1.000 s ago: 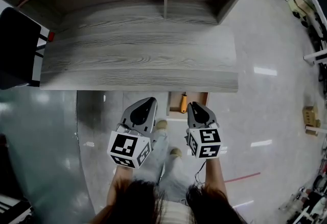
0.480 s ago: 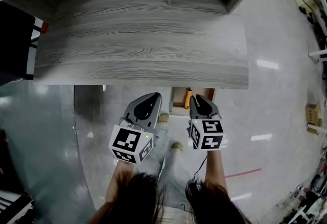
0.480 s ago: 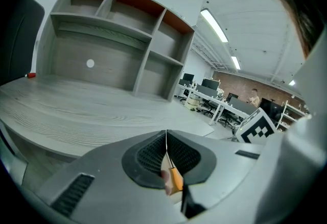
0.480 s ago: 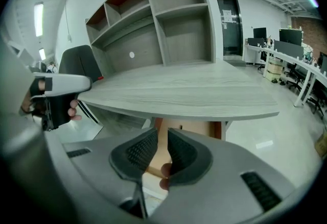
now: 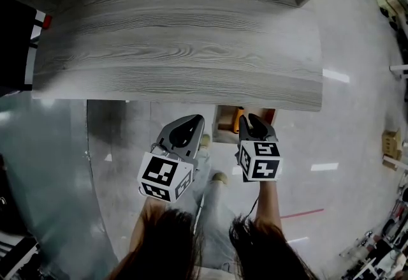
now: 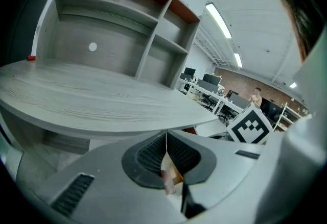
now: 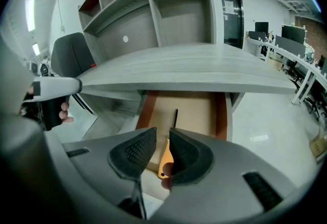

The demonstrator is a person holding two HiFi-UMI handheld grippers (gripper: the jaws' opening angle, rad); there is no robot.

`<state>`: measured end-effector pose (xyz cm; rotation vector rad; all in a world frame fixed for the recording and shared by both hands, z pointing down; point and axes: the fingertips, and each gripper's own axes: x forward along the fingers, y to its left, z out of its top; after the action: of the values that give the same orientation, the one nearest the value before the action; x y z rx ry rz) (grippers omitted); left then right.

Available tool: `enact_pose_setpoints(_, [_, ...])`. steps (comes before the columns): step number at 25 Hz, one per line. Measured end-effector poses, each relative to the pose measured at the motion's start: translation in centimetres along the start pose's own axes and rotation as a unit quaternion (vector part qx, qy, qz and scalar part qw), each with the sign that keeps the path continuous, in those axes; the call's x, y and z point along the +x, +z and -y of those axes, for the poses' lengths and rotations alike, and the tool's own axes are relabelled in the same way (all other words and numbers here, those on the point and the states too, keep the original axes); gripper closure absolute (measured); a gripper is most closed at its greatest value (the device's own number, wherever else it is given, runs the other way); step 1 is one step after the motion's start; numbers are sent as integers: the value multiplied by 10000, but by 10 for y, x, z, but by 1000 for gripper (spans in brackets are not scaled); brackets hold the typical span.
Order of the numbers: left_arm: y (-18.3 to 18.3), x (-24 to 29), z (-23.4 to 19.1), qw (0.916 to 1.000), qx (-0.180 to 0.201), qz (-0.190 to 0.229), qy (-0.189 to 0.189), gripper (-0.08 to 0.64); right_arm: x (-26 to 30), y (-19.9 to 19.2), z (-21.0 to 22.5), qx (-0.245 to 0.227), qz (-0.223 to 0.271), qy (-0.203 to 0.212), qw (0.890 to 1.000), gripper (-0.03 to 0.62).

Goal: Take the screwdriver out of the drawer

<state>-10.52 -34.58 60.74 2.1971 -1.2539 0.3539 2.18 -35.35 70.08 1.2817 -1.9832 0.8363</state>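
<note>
Head view, from the left: the grey wood-grain desk point(image 5: 178, 49) fills the upper half, and below its front edge the left gripper point(image 5: 193, 119) hangs over the pale floor, just left of the open drawer point(image 5: 223, 122). In the left gripper view, the left gripper's point(image 6: 166, 139) jaws are pressed together at their tips with nothing clamped between them, and they point toward the desk edge and the open shelves behind it.

The drawer stands pulled out from under the desk top, and the screwdriver point(image 5: 237, 120) lies inside it, its orange handle toward the person. The right gripper point(image 5: 248, 118) sits just right of that handle, above the drawer's front.

In the right gripper view the right gripper's point(image 7: 162, 133) jaws stand narrowly apart. Through the gap shows the screwdriver point(image 7: 165, 157), orange handle nearest and dark shaft pointing deeper along the light brown floor of the drawer point(image 7: 196, 110). Whether the pads touch the handle cannot be made out.
</note>
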Motion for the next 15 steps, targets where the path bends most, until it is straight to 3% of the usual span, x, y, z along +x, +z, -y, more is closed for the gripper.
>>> enact_pose_setpoints(15, [-57,33,-27,9988,-201,-442,-45,541,48,-30,12,182,-506,-117,9985,505])
